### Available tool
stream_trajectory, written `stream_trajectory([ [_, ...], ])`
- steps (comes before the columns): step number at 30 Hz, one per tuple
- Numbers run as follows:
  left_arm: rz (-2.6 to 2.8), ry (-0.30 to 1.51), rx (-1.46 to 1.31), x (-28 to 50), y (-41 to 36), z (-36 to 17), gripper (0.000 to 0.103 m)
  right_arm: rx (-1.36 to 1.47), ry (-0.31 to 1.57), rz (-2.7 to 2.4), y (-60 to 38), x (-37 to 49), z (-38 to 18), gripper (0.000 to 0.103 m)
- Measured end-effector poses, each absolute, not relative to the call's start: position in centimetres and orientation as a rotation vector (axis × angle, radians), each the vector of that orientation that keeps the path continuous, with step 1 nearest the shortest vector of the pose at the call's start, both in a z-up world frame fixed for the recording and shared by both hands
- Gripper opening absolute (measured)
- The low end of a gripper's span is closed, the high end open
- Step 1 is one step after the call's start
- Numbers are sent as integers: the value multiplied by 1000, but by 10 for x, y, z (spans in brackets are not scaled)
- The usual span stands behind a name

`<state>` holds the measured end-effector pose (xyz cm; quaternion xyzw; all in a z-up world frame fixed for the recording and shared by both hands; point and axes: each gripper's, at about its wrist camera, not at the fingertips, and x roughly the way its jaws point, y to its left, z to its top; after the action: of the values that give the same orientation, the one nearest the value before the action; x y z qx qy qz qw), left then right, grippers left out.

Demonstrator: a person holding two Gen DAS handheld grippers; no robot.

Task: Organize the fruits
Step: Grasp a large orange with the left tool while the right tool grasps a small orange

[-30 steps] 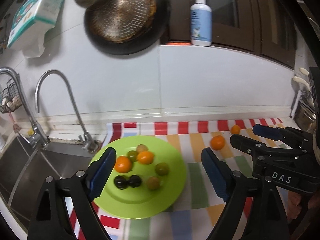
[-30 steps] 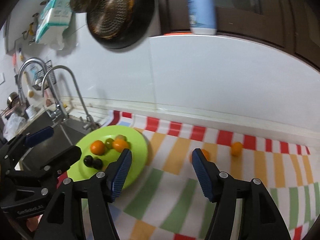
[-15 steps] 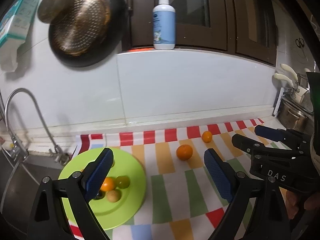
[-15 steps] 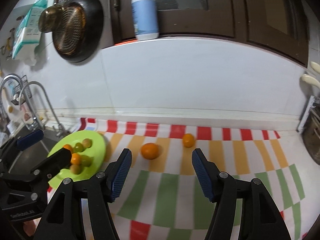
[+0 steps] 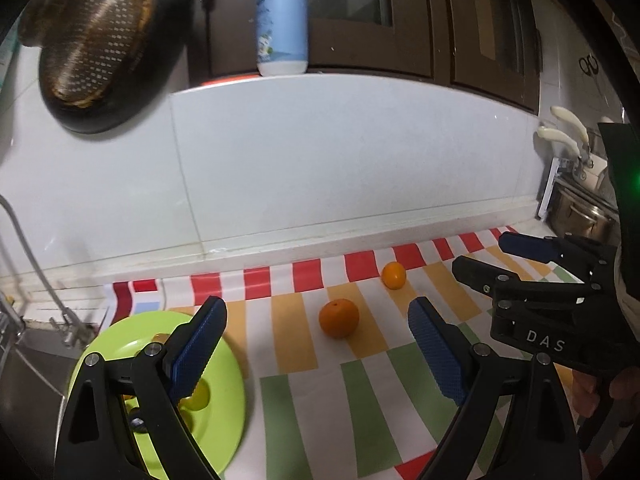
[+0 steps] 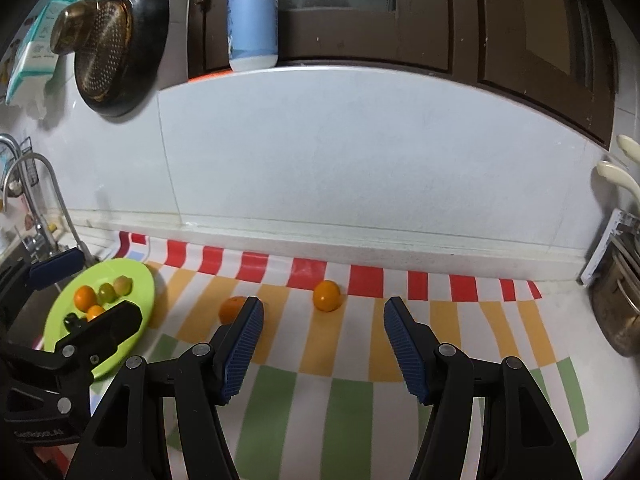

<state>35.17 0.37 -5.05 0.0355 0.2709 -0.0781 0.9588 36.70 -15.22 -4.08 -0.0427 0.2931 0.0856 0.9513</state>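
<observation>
Two oranges lie on the striped cloth point(image 5: 304, 380): a larger orange point(image 5: 339, 318) and a smaller orange point(image 5: 393, 275) nearer the wall. My left gripper point(image 5: 316, 344) is open and empty, and the larger orange sits just beyond its fingertips. My right gripper point(image 6: 324, 340) is open and empty too, with the smaller orange point(image 6: 327, 296) ahead of the gap. Its left finger partly hides the larger orange point(image 6: 231, 307). At the left a green plate point(image 6: 140, 280) holds several small fruits. Each gripper shows at the edge of the other's view: the right gripper point(image 5: 484, 254) and the left gripper point(image 6: 90, 292).
A sink with a tap point(image 6: 44, 184) lies left of the plate. A dark pan point(image 5: 100, 44) hangs on the white tiled wall, and a blue bottle point(image 5: 282, 20) stands on the ledge above. A metal pot point(image 6: 618, 304) stands at the counter's right end.
Both grippers have swung right, away from the green plate and towards the two oranges on the cloth. The plate has slid to the left edge of both views. Neither gripper has taken hold of anything.
</observation>
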Motion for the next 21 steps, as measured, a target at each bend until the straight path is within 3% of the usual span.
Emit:
stream_trajectory([
  [12, -211, 655, 111, 401, -12, -99, 92, -138, 687, 202, -151, 420, -74, 63],
  [21, -252, 765, 73, 437, -15, -121, 80, -127, 760, 241, -147, 455, -100, 62],
])
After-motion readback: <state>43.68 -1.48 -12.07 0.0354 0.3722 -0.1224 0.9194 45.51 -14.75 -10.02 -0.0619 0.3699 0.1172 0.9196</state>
